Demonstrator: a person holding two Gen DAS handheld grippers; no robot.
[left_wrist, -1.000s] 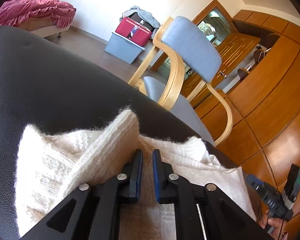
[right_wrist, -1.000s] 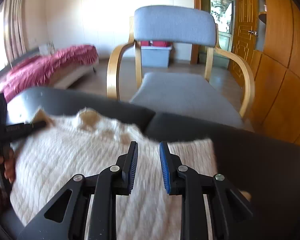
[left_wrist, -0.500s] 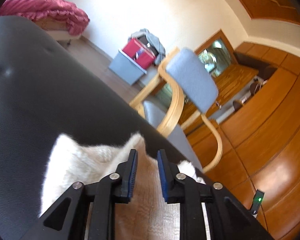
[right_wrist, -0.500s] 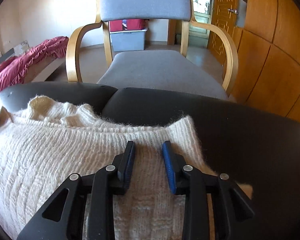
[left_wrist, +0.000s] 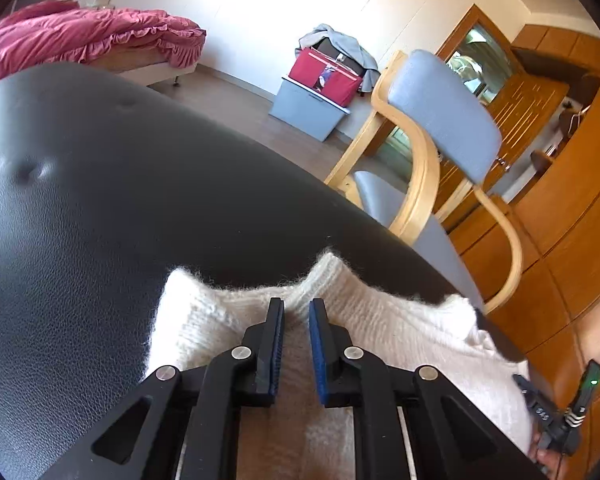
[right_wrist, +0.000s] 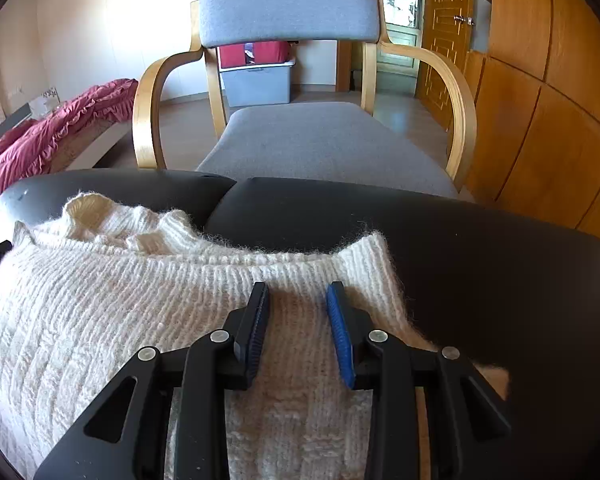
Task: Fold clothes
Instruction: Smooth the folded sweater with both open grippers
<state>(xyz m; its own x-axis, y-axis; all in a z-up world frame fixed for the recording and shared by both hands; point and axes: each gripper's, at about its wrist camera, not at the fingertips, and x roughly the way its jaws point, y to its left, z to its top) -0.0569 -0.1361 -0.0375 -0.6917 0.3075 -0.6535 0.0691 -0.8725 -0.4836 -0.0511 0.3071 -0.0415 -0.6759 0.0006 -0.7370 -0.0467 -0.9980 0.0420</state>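
Both the left gripper (left_wrist: 296, 312) and the right gripper (right_wrist: 298, 300) are matte black plastic, with triangular cut-outs, round silver screws and ribbed blue pads (right_wrist: 340, 340) lining the fingers.

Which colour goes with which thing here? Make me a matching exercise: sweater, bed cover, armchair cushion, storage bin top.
Things:
1. sweater
2. bed cover
3. armchair cushion
4. bag on the storage bin

Colours or states:
A. grey-blue, behind the black surface
B. cream knit, lying on the black surface
C. red, stacked on a pale grey box
D. pink-red, ruffled, rumpled

Pairs: 1-B, 2-D, 3-A, 4-C
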